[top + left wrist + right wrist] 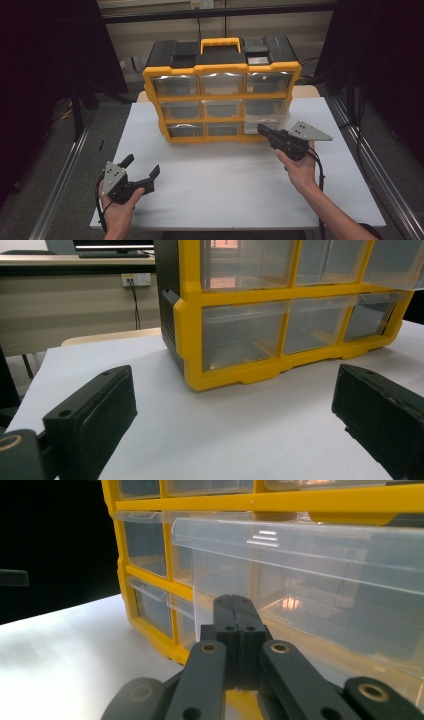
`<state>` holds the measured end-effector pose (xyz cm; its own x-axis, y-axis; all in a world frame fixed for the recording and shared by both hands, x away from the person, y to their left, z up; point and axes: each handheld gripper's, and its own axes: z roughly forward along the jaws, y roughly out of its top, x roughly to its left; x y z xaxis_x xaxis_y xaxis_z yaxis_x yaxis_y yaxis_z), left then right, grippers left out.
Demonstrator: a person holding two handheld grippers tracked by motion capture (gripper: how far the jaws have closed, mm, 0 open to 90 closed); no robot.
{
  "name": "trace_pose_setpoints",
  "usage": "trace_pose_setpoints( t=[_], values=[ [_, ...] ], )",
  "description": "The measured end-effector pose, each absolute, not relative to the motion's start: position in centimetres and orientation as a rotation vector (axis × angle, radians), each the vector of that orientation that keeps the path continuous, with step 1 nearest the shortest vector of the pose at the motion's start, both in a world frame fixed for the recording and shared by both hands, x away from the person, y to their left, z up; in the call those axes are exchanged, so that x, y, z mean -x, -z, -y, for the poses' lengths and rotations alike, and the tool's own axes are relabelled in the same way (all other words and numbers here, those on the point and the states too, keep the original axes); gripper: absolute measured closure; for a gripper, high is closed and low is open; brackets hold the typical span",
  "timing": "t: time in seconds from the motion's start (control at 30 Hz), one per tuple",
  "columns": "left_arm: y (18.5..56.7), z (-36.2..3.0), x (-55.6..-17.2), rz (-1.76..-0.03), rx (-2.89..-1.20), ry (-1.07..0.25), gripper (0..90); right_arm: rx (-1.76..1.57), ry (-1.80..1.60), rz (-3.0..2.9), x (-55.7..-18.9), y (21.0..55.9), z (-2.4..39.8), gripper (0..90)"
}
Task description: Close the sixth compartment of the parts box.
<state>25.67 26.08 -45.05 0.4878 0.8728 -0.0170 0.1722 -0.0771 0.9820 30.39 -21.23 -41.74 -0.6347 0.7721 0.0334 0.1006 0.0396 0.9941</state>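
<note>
- Yellow drawer cabinet point(221, 95) standing upright at far middle of white desk point(225, 185).
- Bottom-right clear drawer point(267, 126) of cabinet pulled partly out.
- Right tool point(263, 131) clenched, nothing gripped, tips against that drawer's front.
- Left tool point(141, 166) released, jaws wide, well in front of cabinet's left end.

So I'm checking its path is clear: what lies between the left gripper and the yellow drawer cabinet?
Only bare white table lies between the left gripper and the yellow drawer cabinet. The left gripper view shows it, and so does the high view.
</note>
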Motion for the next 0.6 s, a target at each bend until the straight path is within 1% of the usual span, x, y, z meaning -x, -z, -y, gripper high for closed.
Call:
trace_pose_setpoints(
  t=[0.6],
  values=[
    [45.09,-25.99,-25.67,-0.932,-1.571,-0.734,4.1,-0.878,-1.645,-1.774,-30.96,41.81,20.97,90.0]
  ],
)
